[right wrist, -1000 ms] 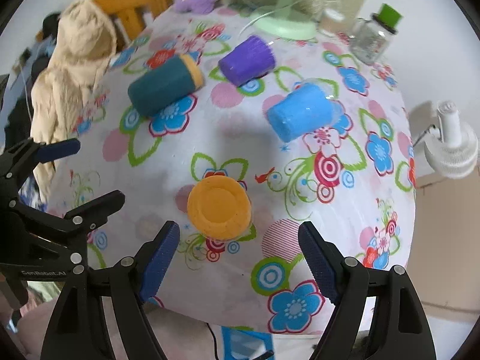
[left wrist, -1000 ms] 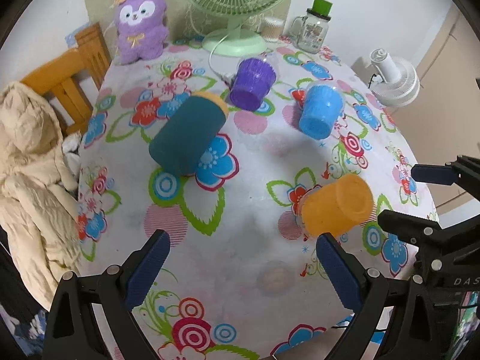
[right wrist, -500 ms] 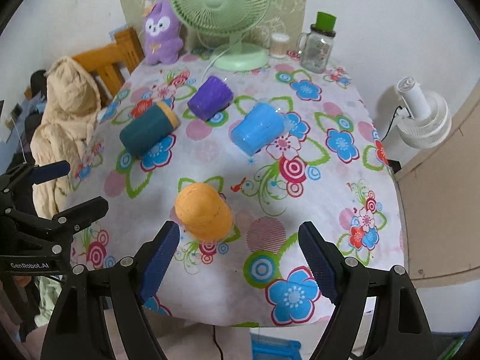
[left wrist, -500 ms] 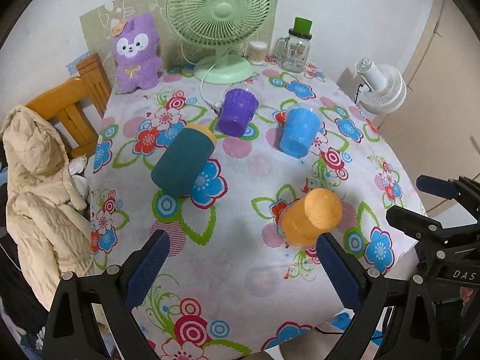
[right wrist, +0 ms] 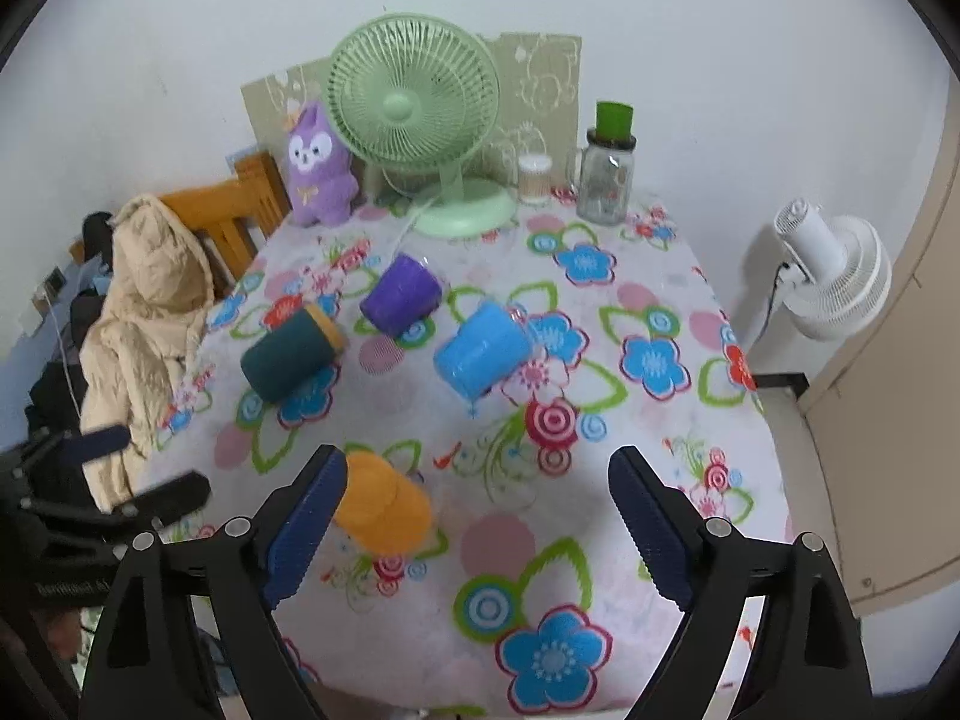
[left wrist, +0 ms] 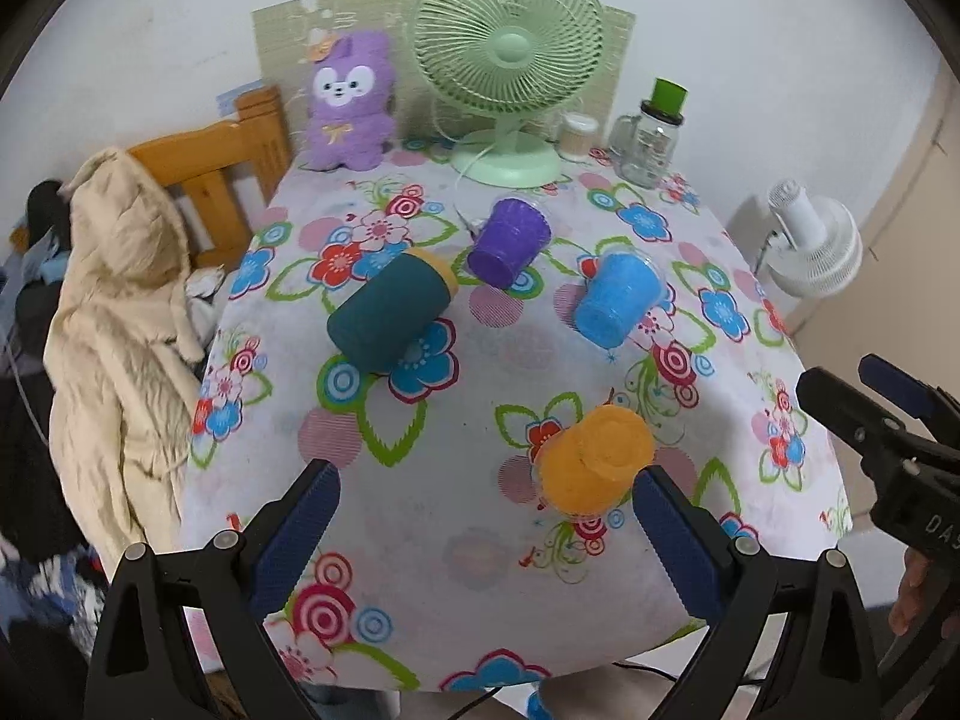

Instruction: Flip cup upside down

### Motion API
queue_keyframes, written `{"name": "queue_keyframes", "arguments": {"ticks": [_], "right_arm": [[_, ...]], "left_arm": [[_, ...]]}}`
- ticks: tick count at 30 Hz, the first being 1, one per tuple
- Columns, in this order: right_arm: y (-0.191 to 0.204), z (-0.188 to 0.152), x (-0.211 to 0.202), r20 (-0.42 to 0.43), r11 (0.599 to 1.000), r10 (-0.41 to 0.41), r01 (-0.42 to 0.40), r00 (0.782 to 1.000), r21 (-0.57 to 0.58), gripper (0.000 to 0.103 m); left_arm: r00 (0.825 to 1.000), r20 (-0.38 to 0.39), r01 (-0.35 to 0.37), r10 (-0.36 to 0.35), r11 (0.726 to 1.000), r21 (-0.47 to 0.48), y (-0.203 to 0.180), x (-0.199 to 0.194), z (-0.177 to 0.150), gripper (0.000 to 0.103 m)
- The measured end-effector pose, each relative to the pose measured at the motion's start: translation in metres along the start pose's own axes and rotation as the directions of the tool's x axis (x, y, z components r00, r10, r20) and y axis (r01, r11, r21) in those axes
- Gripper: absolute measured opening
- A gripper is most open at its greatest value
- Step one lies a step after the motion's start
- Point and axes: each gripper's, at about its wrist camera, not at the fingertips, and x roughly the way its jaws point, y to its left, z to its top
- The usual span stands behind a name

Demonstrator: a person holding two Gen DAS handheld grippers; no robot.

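Observation:
Several cups stand upside down on the floral tablecloth (left wrist: 480, 546): an orange cup (left wrist: 594, 461) nearest the front, a dark teal cup with a yellow rim (left wrist: 390, 317), a purple cup (left wrist: 509, 242) and a blue cup (left wrist: 618, 299). The same cups show in the right wrist view: orange (right wrist: 384, 507), teal (right wrist: 291, 357), purple (right wrist: 402, 295), blue (right wrist: 483, 357). My left gripper (left wrist: 483, 528) is open and empty above the table's front edge. My right gripper (right wrist: 474, 525) is open and empty, to the right of the orange cup.
A green desk fan (left wrist: 510, 66), a purple plush toy (left wrist: 351, 108), a glass jar with a green lid (left wrist: 654, 138) and a small container (left wrist: 576, 135) stand at the back. A wooden chair (left wrist: 222, 156) with a beige coat (left wrist: 120, 324) is left. A white fan (left wrist: 816, 240) stands right.
Both grippers have pulled back and up from the table, so the cups look smaller and farther. The orange cup stays upside down on the cloth. Both grippers stay open.

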Motion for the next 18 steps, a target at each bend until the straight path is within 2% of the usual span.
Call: {"name": "queue_keyframes", "arguments": {"ticks": [6, 10, 13, 18], "right_arm": [[-0.014, 0.001, -0.001, 0.029, 0.999, 0.034, -0.035, 0.999, 0.012, 0.099], [-0.021, -0.002, -0.005, 0.054, 1.000, 0.008, -0.009, 0.999, 0.015, 0.099], [-0.029, -0.006, -0.013, 0.090, 0.998, -0.030, 0.025, 0.995, 0.062, 0.099], [-0.032, -0.015, -0.017, 0.080, 0.998, -0.028, 0.022, 0.996, 0.066, 0.102]], "left_arm": [[0.999, 0.021, -0.034, 0.035, 0.999, -0.035, -0.010, -0.007, -0.009, 0.100], [0.998, 0.023, -0.056, 0.058, 0.996, -0.074, -0.011, -0.011, -0.014, 0.100], [0.996, 0.043, -0.072, 0.076, 0.995, -0.069, -0.016, -0.015, -0.019, 0.101], [0.997, 0.067, -0.045, 0.049, 0.997, -0.062, -0.025, -0.018, -0.023, 0.103]]}}
